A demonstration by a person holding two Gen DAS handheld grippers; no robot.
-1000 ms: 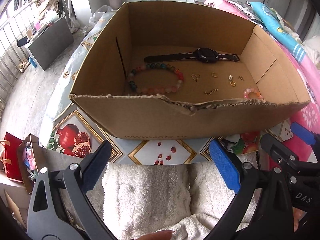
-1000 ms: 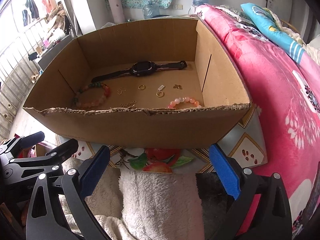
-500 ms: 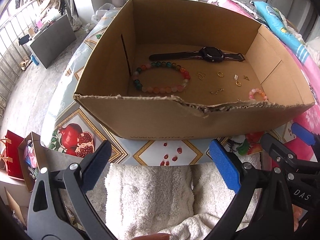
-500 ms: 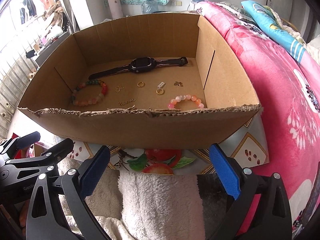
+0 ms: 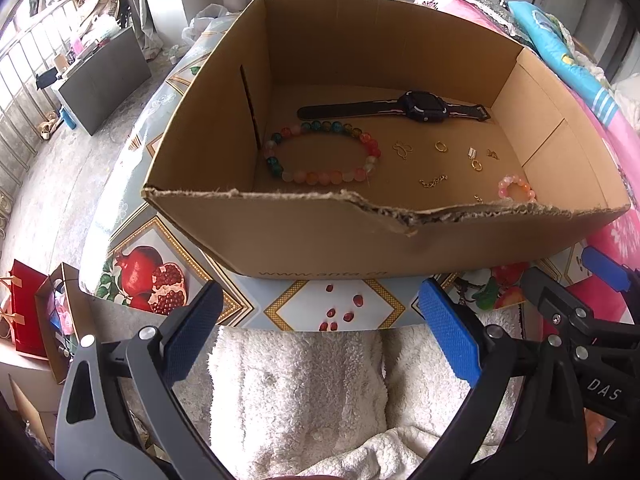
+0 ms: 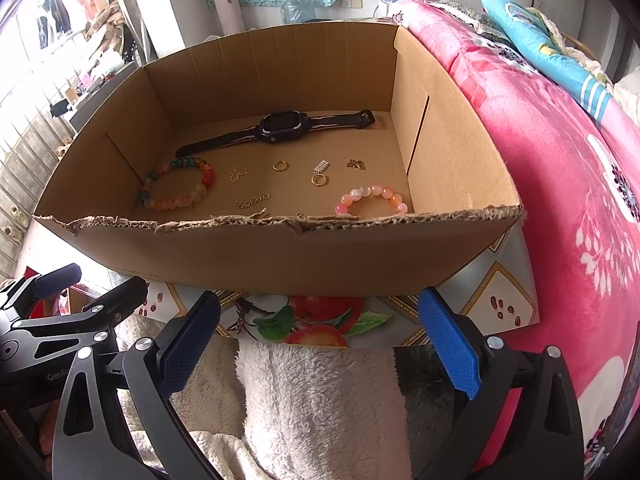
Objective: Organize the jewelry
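Observation:
An open cardboard box [image 5: 320, 248] [image 6: 280, 256] stands on a fruit-print table. Inside lie a black watch [image 5: 420, 106] [image 6: 280, 124], a multicoloured bead bracelet [image 5: 320, 156] [image 6: 178, 186], a small pink bead bracelet [image 5: 516, 188] [image 6: 374, 198], gold rings [image 5: 440, 146] [image 6: 280, 165], a gold chain [image 5: 433, 181] [image 6: 252, 201] and small charms [image 6: 355, 163]. My left gripper [image 5: 320, 336] and right gripper [image 6: 320, 340] are both open and empty, held in front of the box's torn near wall.
A pink floral blanket [image 6: 580, 200] lies to the right of the box. A white fluffy towel [image 5: 300, 392] is below the grippers. Red gift bags [image 5: 24, 312] stand on the floor at left. The right gripper's arm [image 5: 580, 320] shows beside the left one.
Both grippers have risen and moved slightly closer to the box, so more of its floor shows. The jewelry has not moved and both grippers stay open.

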